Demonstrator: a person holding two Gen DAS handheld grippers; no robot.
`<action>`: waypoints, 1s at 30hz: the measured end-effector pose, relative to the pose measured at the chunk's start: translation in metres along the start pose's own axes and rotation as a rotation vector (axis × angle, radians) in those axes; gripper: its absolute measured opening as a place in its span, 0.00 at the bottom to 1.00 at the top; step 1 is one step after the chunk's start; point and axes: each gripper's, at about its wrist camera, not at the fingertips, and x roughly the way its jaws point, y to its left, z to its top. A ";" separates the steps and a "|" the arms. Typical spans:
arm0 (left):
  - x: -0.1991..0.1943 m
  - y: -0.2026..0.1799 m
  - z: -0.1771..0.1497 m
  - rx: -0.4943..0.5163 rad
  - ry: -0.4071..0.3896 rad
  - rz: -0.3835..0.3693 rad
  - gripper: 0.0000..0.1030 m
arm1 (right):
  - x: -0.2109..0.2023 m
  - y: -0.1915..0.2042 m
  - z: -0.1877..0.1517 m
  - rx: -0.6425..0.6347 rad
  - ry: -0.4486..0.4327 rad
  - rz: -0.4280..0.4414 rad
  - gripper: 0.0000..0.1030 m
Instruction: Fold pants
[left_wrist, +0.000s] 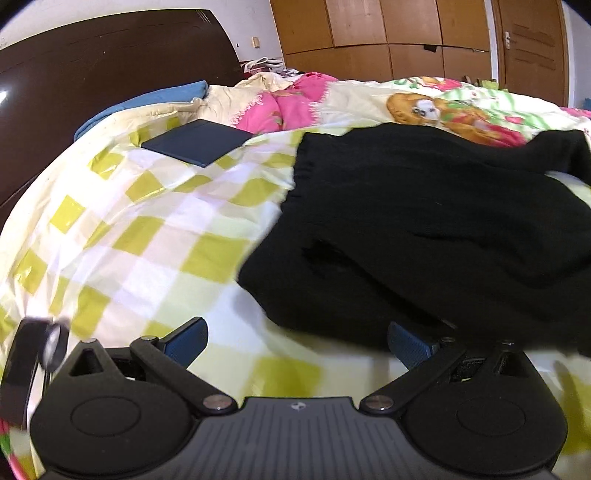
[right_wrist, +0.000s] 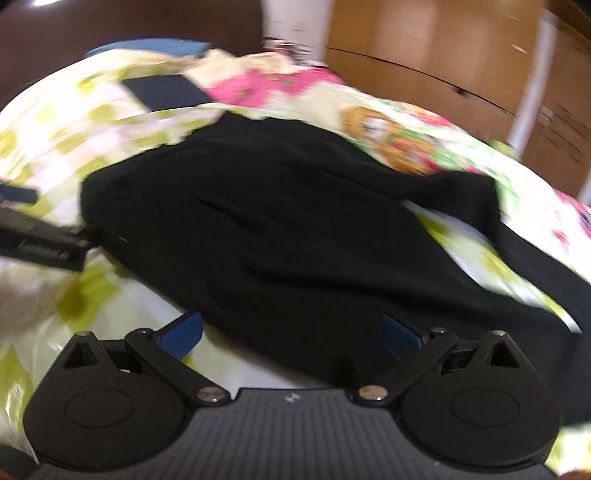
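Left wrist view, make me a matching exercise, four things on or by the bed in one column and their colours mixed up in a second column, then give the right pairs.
Things:
1. pants
2. flat book-like thing
3. headboard
4. pillow

Colours:
A. light blue
B. dark brown
C. black
D. dark navy

Pairs: 1-C, 2-D, 3-B, 4-A

The pants lie on the checked bedspread, just ahead of the open left gripper.
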 end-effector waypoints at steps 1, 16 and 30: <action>0.006 0.004 0.001 0.014 -0.006 -0.006 1.00 | 0.007 0.008 0.005 -0.036 -0.001 0.016 0.98; 0.060 0.040 0.021 0.117 0.053 -0.291 0.63 | 0.056 0.039 0.031 -0.103 0.101 0.167 0.60; 0.025 0.089 0.007 0.147 0.067 -0.230 0.46 | 0.022 0.104 0.036 -0.133 0.154 0.296 0.22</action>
